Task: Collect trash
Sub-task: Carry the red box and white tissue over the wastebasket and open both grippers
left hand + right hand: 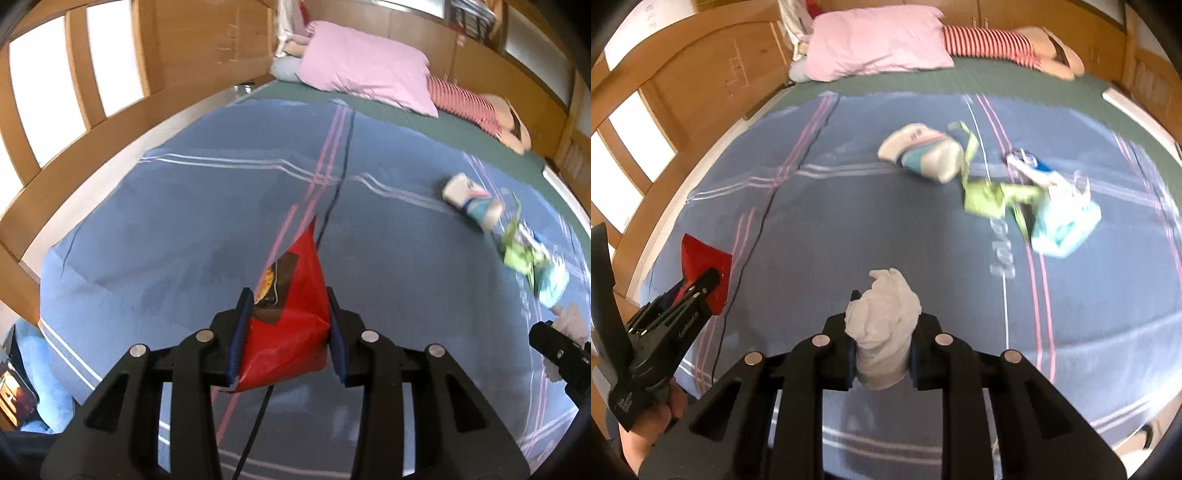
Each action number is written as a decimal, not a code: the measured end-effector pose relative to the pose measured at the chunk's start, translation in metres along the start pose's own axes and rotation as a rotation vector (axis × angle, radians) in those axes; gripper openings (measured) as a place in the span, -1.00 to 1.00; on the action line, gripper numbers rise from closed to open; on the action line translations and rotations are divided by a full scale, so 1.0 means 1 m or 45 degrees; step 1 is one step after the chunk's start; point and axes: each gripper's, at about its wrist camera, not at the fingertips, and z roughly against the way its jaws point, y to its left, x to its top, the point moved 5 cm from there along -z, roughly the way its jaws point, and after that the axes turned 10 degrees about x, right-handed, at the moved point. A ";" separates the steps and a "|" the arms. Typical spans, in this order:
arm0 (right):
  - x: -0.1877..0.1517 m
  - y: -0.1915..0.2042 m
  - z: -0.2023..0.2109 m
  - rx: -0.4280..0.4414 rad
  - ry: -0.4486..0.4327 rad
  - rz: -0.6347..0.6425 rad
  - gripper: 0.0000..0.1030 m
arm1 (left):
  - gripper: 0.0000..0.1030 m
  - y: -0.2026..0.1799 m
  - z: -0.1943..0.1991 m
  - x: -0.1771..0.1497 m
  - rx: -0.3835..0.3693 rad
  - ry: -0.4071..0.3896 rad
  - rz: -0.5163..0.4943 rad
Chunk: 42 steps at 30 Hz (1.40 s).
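My left gripper (290, 314) is shut on a red snack bag (291, 317) and holds it above the blue striped blanket (184, 229); the bag also shows in the right wrist view (703, 262). My right gripper (882, 325) is shut on a crumpled white tissue (884, 325), seen at the right edge of the left wrist view (570, 325). More trash lies on the blanket: a white and blue packet (923, 153), a green wrapper (990, 197) and a light blue plastic bag (1063, 221).
A pink pillow (875, 40) and a red striped cushion (990, 42) lie at the head of the bed. A wooden bed frame (92, 140) runs along the left. A thin black cable (753, 229) crosses the blanket.
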 end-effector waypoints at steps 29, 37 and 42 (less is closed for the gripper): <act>-0.175 -0.089 0.238 -0.132 -0.328 -0.210 -0.57 | -0.26 -0.089 0.194 -0.116 -0.904 -0.089 -0.302; -0.208 -0.120 0.258 -0.080 -0.374 -0.383 0.38 | -0.26 -0.122 0.231 -0.152 -1.002 -0.086 -0.445; -0.210 -0.149 0.298 -0.013 -0.574 -0.572 0.40 | -0.26 -0.137 0.243 -0.164 -1.023 -0.084 -0.515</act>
